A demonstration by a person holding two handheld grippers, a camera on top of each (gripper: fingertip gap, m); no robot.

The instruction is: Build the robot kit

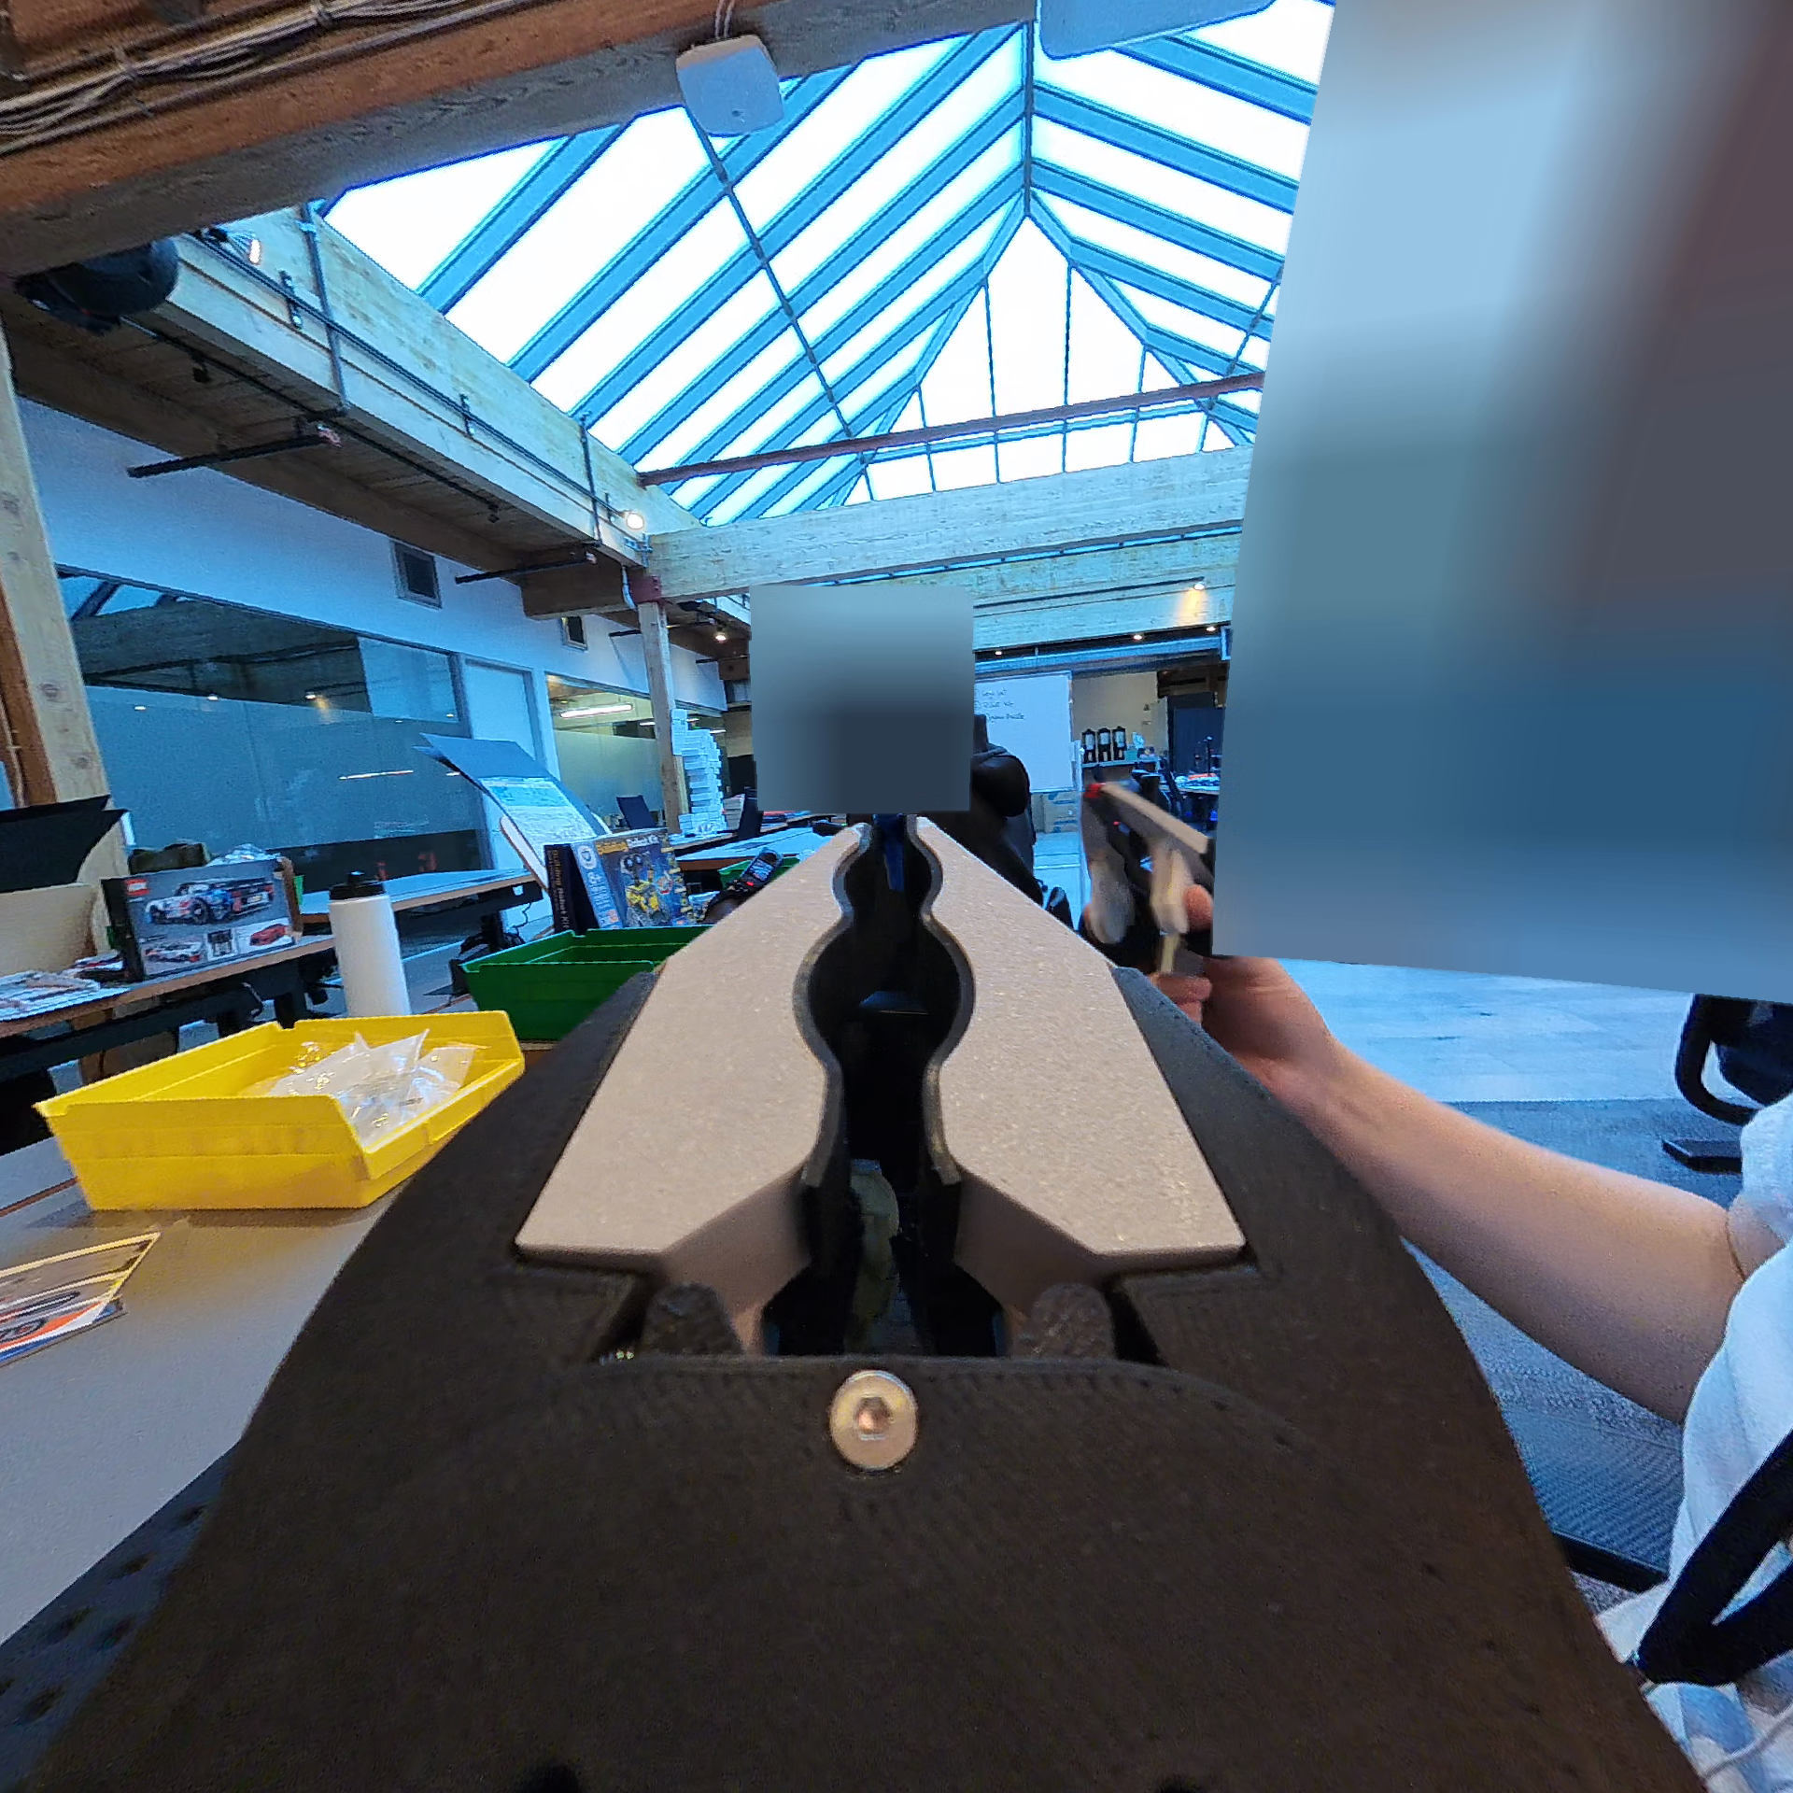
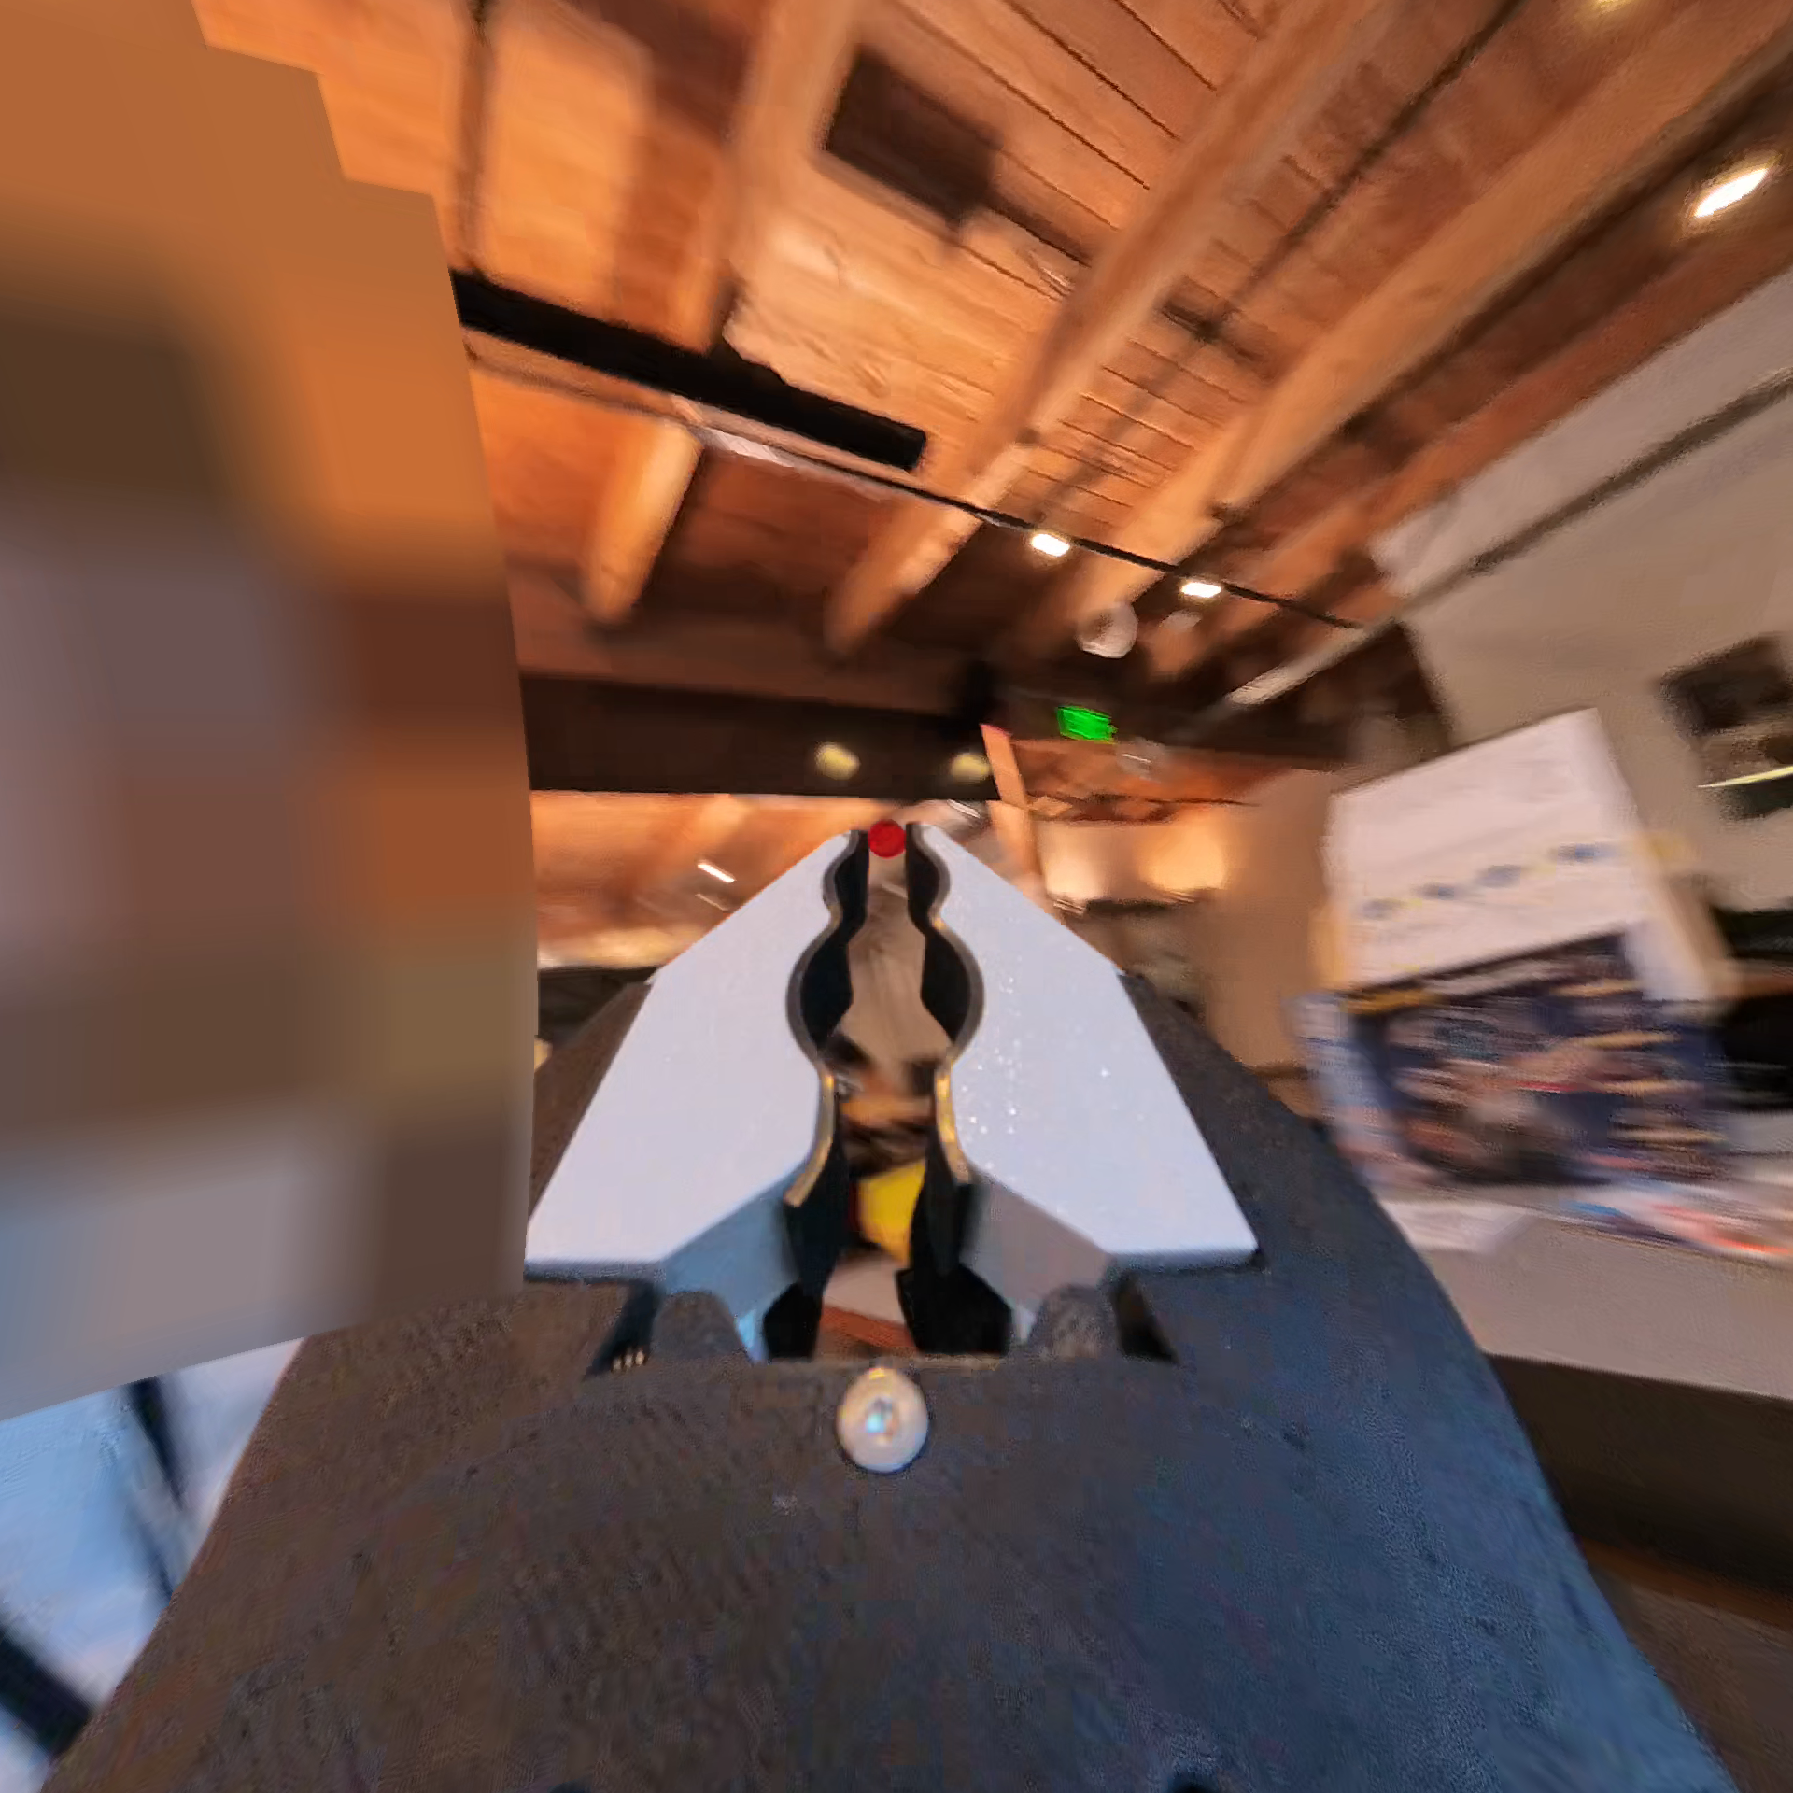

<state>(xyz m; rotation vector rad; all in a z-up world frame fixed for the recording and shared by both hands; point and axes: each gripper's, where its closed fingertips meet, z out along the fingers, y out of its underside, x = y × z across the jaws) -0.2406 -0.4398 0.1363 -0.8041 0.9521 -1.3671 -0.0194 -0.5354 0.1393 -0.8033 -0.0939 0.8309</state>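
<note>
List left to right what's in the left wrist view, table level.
Boxed toy car set → yellow plastic bin holding clear bags → white bottle, black cap → green plastic bin → left gripper → hand.

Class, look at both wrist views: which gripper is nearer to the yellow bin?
Left. The left gripper is raised just right of the yellow bin on the table. The right gripper, held in a hand, is farther right, beyond the left one.
</note>
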